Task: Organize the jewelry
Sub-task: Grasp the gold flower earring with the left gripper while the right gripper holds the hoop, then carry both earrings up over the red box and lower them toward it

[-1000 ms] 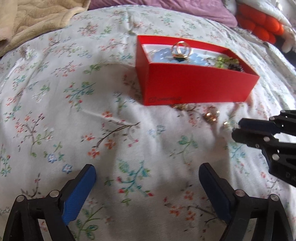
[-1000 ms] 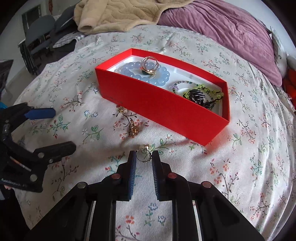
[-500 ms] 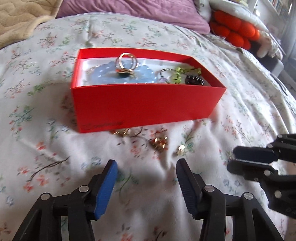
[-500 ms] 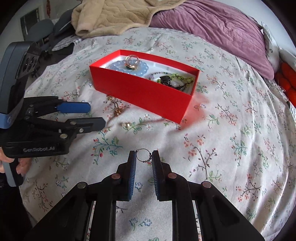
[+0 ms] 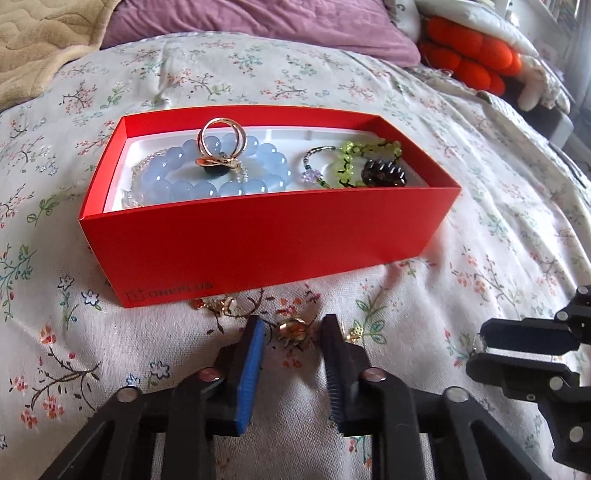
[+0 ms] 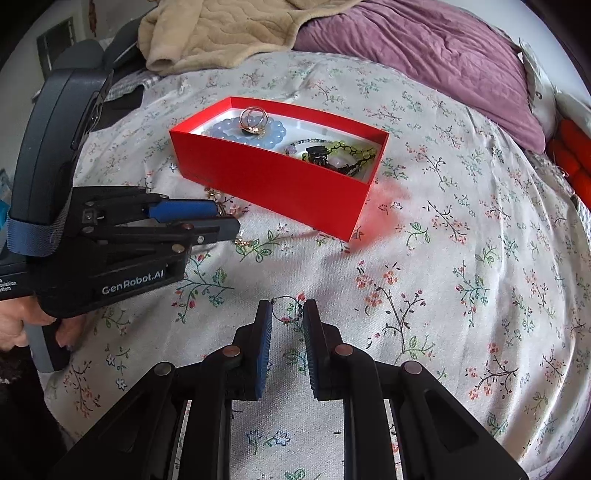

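Nearest in the left wrist view, the left tool (image 5: 291,332) points down at the flowered bedspread (image 5: 480,229), its jaws closing around a small gold earring (image 5: 293,329) that lies on the cloth between the blue pads; a gap shows on either side of the earring, so the pads are not yet pressing it. Just past the fingertips, at 11 o'clock, a second gold piece with a red bead (image 5: 218,305) lies against the foot of the red box (image 5: 266,240). At 1 o'clock from the earring a tiny gold charm (image 5: 355,332) rests on the cloth.

In the right wrist view the right tool (image 6: 288,314) is narrowed on a thin wire hoop earring (image 6: 286,308), which is lifted off the bed between its fingertips. The left tool shows at 9 o'clock, held by a hand (image 6: 22,325).

Farther off, at 12 o'clock, the open box sits on the bed. Inside, its left half holds a blue bead bracelet (image 5: 207,173) with a gold ring (image 5: 219,147) standing on it; its right half holds a green bead bracelet (image 5: 354,155) and a dark hair claw (image 5: 384,175). Beyond lie a purple pillow (image 5: 258,22) and a beige blanket (image 5: 40,40).
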{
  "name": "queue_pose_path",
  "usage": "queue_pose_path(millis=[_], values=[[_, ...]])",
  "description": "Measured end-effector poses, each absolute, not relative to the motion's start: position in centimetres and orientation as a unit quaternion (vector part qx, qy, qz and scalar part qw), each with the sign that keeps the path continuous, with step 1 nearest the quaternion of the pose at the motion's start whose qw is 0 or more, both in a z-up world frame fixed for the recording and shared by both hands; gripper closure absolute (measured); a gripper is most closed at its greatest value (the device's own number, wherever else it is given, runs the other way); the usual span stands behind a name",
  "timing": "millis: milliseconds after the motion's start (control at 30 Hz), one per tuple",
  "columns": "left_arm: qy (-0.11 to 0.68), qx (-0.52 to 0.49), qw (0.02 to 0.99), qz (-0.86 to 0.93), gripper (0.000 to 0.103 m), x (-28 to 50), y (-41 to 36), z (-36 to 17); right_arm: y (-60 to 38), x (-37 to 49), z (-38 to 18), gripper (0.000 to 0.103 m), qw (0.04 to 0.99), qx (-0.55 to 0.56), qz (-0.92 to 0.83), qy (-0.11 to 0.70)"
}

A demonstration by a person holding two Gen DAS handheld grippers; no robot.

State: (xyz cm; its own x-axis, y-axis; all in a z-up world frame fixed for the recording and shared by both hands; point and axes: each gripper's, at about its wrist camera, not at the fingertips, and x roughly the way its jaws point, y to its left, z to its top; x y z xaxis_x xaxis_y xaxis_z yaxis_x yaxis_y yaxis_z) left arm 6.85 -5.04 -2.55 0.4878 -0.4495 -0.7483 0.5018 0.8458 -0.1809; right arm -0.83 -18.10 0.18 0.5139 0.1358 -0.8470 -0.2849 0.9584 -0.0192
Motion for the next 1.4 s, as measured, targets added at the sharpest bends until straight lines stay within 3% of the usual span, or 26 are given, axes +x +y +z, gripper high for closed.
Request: queue_pose_path(millis=[133,900,1400], values=[[0.423,0.044,0.862,-0.277,0.090,6.7,-5.4,-2.5,-18.2,-0.5,0.0,0.084,0.865,-0.076,0.115,0.482],[0.414,0.066,0.871,-0.256,0.090,5.0,-2.0,1.7,-17.6,1.3,3.2,0.085,0.883,-0.061,0.106,0.454],[0.409,0.052,0.879,-0.238,0.090,8.4,-1.5,5.9,-17.0,3.9,7.1,0.084,0.904,-0.028,0.103,0.413]])
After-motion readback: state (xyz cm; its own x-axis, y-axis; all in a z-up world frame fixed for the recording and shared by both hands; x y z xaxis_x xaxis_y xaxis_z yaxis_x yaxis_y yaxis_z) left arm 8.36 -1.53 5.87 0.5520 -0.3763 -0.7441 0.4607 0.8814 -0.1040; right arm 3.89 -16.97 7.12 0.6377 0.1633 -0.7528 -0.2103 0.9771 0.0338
